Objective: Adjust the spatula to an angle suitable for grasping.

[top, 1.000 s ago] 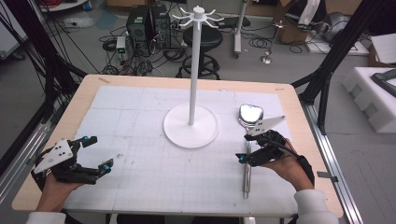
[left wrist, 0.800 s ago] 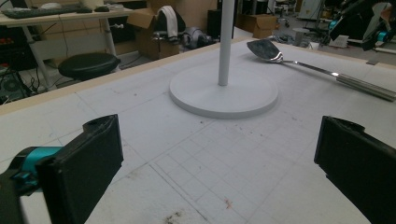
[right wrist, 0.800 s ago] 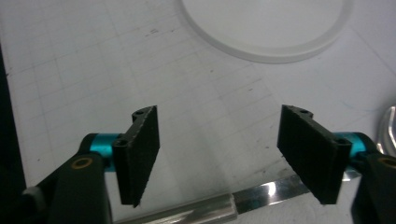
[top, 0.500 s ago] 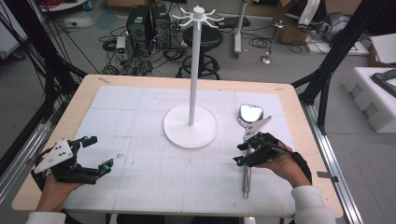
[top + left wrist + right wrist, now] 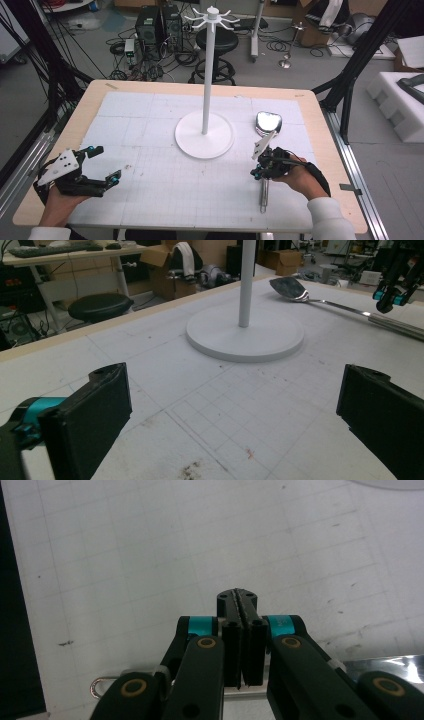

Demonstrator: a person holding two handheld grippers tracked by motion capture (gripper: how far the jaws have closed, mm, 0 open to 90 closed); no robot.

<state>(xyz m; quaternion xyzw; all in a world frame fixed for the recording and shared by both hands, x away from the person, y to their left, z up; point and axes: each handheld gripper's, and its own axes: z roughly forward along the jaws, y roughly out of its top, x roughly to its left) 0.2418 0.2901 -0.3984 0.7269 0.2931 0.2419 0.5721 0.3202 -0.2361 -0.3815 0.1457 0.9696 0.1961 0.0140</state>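
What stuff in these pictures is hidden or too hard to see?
- Right gripper view: the right gripper has its jaws shut, having just been closing, and they cover the middle of the ladle. Whether they pinch its handle cannot be told.
- Left gripper view: the top of the white stand is cut off by the upper edge.
- High view: the ladle's bowl is too small to show what it reflects.
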